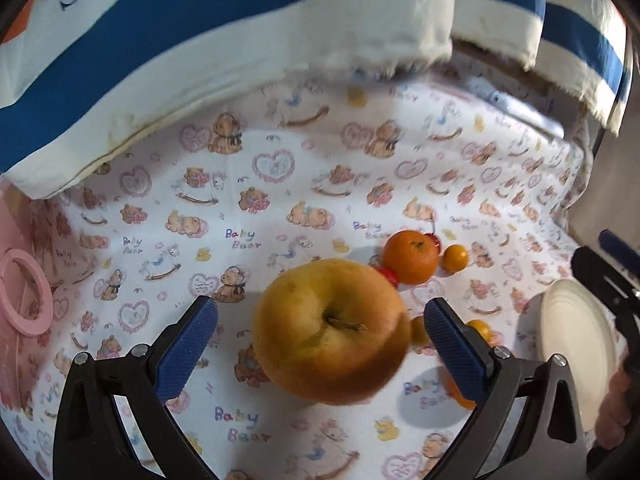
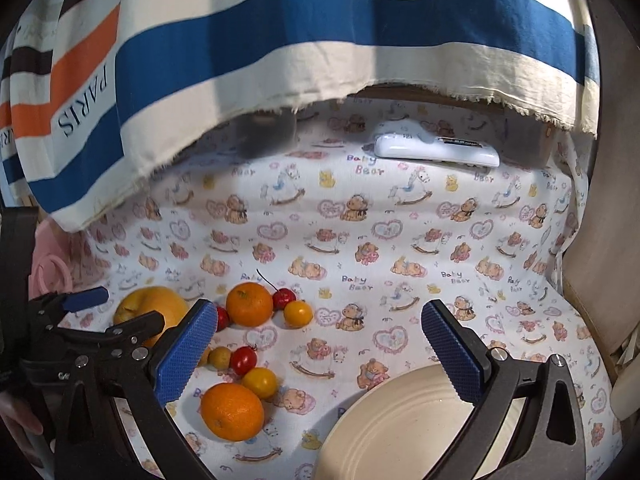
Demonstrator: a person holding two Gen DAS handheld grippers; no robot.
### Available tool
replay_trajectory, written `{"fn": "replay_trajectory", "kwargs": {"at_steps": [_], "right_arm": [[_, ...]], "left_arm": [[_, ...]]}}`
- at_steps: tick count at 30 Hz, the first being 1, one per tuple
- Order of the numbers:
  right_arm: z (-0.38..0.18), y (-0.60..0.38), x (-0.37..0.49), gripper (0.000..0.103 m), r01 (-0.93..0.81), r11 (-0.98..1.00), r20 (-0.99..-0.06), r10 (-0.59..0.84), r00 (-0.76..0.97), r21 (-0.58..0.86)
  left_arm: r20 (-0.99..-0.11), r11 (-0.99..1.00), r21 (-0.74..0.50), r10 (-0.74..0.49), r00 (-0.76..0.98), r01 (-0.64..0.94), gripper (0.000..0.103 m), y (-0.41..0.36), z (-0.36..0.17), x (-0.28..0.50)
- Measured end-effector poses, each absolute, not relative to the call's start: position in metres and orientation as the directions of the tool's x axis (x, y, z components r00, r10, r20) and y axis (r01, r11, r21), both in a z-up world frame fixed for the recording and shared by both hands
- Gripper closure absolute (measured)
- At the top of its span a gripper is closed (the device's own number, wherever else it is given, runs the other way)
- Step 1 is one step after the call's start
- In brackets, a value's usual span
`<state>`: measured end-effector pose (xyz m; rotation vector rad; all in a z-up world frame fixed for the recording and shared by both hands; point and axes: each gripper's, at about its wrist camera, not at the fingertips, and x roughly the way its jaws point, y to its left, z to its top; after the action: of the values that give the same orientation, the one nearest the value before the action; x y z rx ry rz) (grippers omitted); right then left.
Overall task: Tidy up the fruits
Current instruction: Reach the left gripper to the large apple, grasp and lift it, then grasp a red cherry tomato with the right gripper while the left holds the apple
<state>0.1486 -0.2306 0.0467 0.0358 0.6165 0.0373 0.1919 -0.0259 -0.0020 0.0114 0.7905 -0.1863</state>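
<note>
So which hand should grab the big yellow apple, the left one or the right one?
Left, I think. The left gripper is open with the apple right between its fingers. The right gripper is open too, but it points at the plate, with the apple off to its side.

Left wrist cam: close above the yellow apple [image 1: 331, 332], looking down-forward toward the striped fabric [image 1: 224, 20]. Right wrist cam: farther back and to the right, over the cream plate [image 2: 400, 424], same heading. Both share the apple, oranges, plate, teddy-print cloth [image 2: 400, 240].
</note>
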Motion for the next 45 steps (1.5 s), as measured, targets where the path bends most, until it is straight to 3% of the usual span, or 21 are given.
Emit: {"fn": "replay_trajectory", "kwargs": {"at_steps": [5, 12, 15, 22, 31, 40, 43, 45], "right_arm": [[0.040, -0.227, 0.153, 0.000, -0.032, 0.999, -0.600, 0.042, 0.799, 0.027], [0.036, -0.227, 0.156, 0.000, -0.033, 0.999, -0.618, 0.042, 0.785, 0.026], [0.035, -0.227, 0.157, 0.000, -0.030, 0.999, -0.623, 0.039, 0.782, 0.024], [0.035, -0.227, 0.157, 0.000, -0.025, 1.000, -0.621, 0.026, 0.783, 0.010], [0.034, -0.229, 0.159, 0.000, -0.029, 0.999, -0.626, 0.041, 0.779, 0.029], [0.051, -0.210, 0.157, 0.001, -0.109, 0.992, -0.644, 0.125, 0.755, 0.065], [0.047, -0.204, 0.172, 0.012, -0.140, 0.983, -0.703, 0.185, 0.687, 0.121], [0.040, -0.198, 0.183, 0.033, -0.146, 0.978, -0.745, 0.207, 0.634, 0.147]], "left_arm": [[-0.755, 0.975, -0.128, -0.215, 0.620, 0.181, 0.001, -0.022, -0.016, 0.203], [-0.790, 0.978, -0.113, -0.194, 0.581, 0.173, 0.001, -0.025, -0.029, 0.208], [-0.794, 0.976, -0.119, -0.204, 0.573, 0.183, 0.012, -0.029, -0.032, 0.208], [-0.780, 0.982, -0.077, -0.167, 0.603, 0.172, 0.015, -0.032, -0.028, 0.198], [-0.666, 0.991, -0.053, -0.126, 0.735, 0.121, 0.015, -0.012, 0.021, 0.175], [-0.680, 0.992, -0.077, -0.127, 0.722, 0.101, 0.015, -0.003, 0.019, 0.180], [-0.683, 0.989, -0.106, -0.145, 0.716, 0.100, 0.015, 0.002, 0.015, 0.183], [-0.685, 0.990, -0.103, -0.140, 0.715, 0.096, 0.015, 0.003, 0.014, 0.184]]}}
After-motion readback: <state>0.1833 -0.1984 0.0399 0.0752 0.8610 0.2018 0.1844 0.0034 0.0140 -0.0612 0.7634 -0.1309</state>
